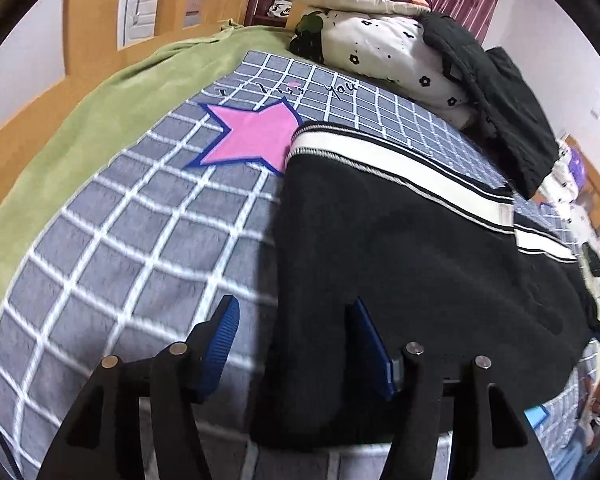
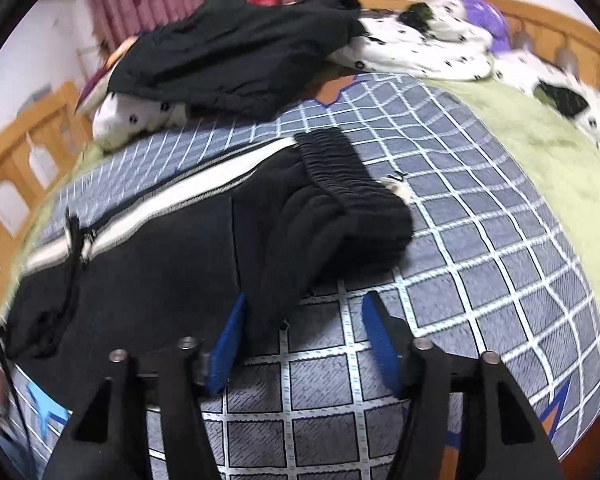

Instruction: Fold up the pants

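left wrist view: we found the pants (image 1: 400,264) flat on the checked blanket (image 1: 140,240), white side stripe facing away; the left gripper (image 1: 294,320) hung with fingers apart straddling the near edge, apparently placed for a grasp.

right wrist view: the right gripper (image 2: 304,320), likewise apart and empty, sat just beside the gathered waistband (image 2: 352,176), likely lined up to lift it.

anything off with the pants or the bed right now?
Black pants with a white side stripe lie flat on the grey checked blanket. Only oddity: the elastic waistband is bunched, with a white tag sticking out.
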The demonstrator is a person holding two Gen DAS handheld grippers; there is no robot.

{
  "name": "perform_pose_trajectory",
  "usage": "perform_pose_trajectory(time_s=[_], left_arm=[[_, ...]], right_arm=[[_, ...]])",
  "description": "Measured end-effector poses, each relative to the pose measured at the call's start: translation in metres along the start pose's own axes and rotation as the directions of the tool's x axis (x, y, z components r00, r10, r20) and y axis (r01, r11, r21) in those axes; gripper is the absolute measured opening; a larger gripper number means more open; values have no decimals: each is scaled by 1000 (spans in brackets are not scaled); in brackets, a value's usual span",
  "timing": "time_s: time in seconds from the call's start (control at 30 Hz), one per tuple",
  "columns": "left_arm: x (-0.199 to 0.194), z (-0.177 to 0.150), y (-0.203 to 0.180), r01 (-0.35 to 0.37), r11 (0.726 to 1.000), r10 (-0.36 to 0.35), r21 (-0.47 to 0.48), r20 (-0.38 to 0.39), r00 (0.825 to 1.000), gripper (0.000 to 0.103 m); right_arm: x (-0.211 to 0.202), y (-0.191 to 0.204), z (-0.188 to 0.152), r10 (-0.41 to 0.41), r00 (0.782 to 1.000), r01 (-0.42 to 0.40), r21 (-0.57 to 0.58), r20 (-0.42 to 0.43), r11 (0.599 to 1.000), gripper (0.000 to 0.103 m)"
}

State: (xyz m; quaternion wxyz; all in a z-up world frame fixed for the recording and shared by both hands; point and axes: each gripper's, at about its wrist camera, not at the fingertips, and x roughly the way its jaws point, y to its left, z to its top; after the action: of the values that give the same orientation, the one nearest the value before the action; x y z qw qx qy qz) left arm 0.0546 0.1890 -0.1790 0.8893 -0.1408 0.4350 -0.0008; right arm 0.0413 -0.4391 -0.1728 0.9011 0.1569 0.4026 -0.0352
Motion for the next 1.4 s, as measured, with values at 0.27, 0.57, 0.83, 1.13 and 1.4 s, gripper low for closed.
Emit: perform_pose_trajectory(time_s=[0.27,0.57,0.83,1.13,1.4], left_arm=[[7,-20,-13,49,998,-49,30,-17,999,64],[9,-14,-14,47,999,-47,10,-34,998,65],[9,-9,-11,51,999,-51,-6,-47,998,65],[-1,-18,-6,38,999,-38,38,-17,999,66],[-3,-19,9,99,995,-99,26,-4,995,66]], right_arm=[[52,-15,27,28,1000,-27,225,-3,974,47],[51,8,20,-115,993,115,-16,3,993,52],[-22,44,8,-193,979,200,-141,62,970,54],[-16,221,-7,151,988,-149,-301,-17,942,54],[21,310,-60,146,978,-197,-447,-146,873,25]])
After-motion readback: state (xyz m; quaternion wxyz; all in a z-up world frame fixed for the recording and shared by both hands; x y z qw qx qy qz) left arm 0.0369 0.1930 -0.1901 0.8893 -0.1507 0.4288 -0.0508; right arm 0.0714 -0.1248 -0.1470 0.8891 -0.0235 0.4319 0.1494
